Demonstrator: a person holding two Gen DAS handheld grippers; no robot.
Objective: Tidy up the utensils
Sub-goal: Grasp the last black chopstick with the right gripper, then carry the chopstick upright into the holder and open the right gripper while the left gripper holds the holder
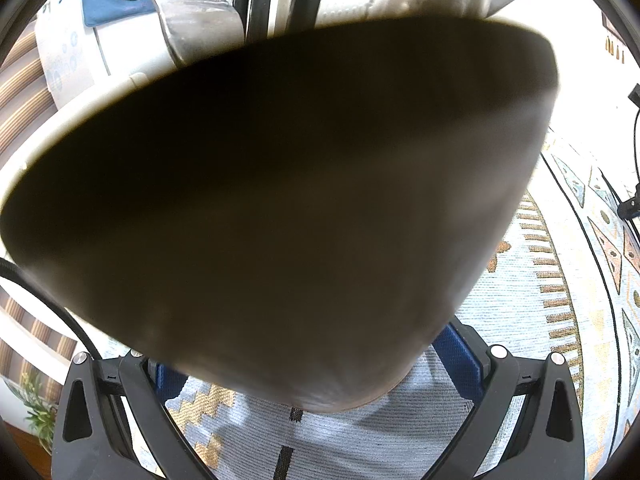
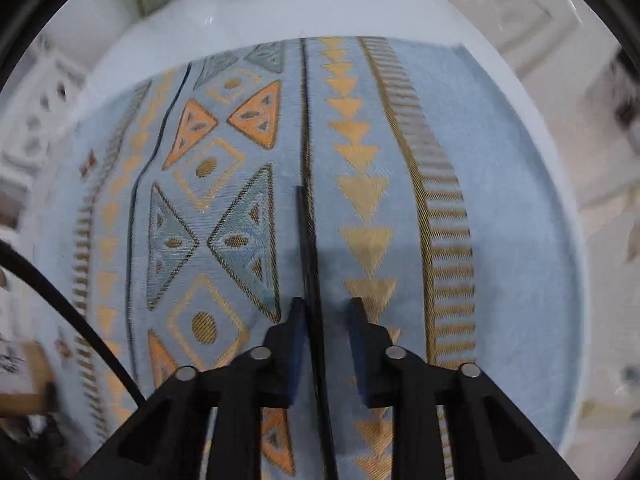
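The left hand-held gripper point(image 1: 320, 380) grasps a holder point(image 1: 280, 200) with a spatula point(image 1: 196, 20) at 11 o'clock, the right hand-held gripper point(image 2: 324, 320) stands slightly parted around a thin black rod point(image 2: 308, 240), so sorting seems unfinished.

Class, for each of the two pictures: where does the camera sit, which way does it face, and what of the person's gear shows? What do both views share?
Left wrist: on the left hand-held gripper, facing slantwise down; a dark holder between its fingers fills the view, with a spatula beyond.
Right wrist: on the right hand-held gripper, facing almost straight down at the cloth; a thin black stick runs between its parted fingers.
Shared: the patterned cloth; no hand shows in either.
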